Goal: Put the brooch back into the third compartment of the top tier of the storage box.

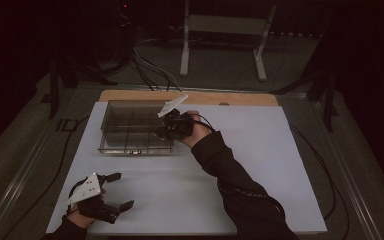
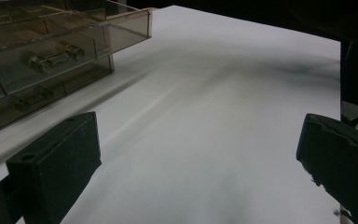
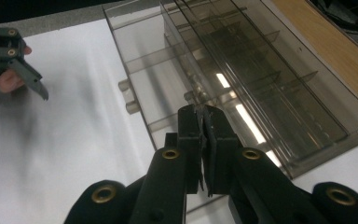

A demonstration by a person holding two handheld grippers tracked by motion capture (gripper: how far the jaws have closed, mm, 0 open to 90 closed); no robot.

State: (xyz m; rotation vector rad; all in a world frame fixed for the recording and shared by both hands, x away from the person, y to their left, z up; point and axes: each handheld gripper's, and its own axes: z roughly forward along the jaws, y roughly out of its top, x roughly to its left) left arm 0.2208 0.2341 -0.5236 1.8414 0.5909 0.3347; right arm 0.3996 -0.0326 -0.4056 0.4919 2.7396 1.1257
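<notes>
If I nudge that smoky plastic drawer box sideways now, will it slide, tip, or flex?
The plastic drawer box looks rigid and thin-walled, so it probably won't flex. It sits low and wide on the smooth white table, so it likely slides rather than tips. Its compartments look empty, so it is probably light. One drawer is pulled out and may shift.

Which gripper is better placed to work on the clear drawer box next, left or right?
Right. The right gripper is already at the drawer box, jaws shut at its front edge. The left gripper sits open near the table's near edge, well apart from it.
</notes>
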